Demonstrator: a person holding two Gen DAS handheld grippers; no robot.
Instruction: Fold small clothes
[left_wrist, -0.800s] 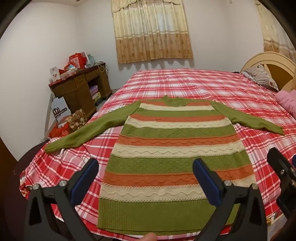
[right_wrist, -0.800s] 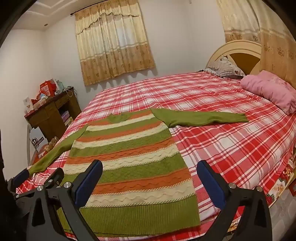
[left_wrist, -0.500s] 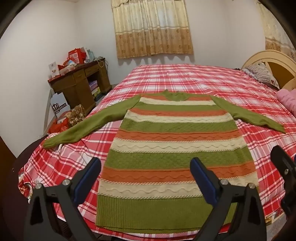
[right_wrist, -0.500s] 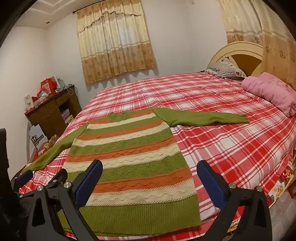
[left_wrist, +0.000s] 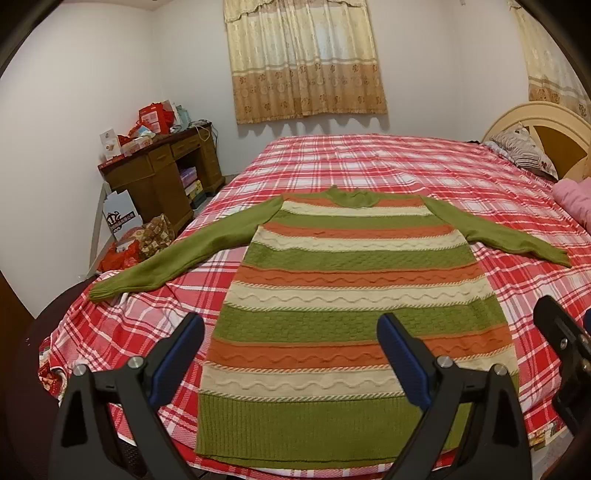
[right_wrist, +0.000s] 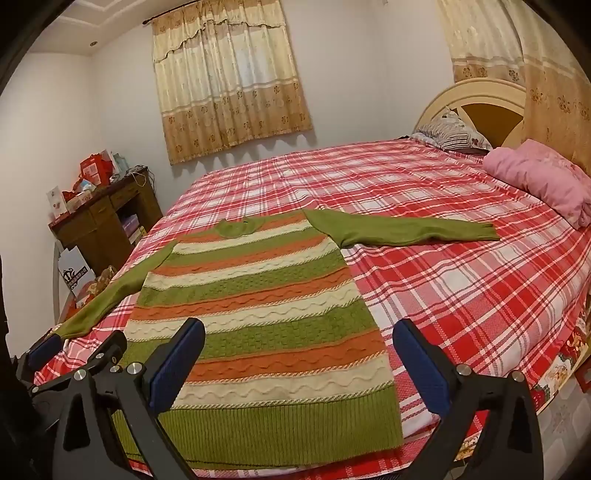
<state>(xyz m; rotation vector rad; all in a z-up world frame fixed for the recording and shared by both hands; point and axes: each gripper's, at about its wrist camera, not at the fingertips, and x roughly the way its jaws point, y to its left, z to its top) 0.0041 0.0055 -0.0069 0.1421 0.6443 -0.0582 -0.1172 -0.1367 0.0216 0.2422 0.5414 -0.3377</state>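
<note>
A knit sweater (left_wrist: 343, 288) with green, orange and cream stripes lies flat, face up, on the red plaid bed (left_wrist: 388, 162), both green sleeves spread out; its hem is at the bed's near edge. It also shows in the right wrist view (right_wrist: 258, 317). My left gripper (left_wrist: 291, 354) is open and empty, held above the hem area. My right gripper (right_wrist: 299, 358) is open and empty, above the sweater's lower right part. The right gripper's body shows at the right edge of the left wrist view (left_wrist: 561, 354).
A wooden desk (left_wrist: 159, 177) with boxes stands left of the bed. Bags (left_wrist: 140, 240) lie on the floor beside it. A pink blanket (right_wrist: 543, 177) and a pillow (right_wrist: 450, 133) lie by the headboard (right_wrist: 476, 99). Curtains (left_wrist: 306, 59) hang behind.
Both grippers have risen and pulled back slightly, so more of the sweater's hem shows. The sweater has not moved.
</note>
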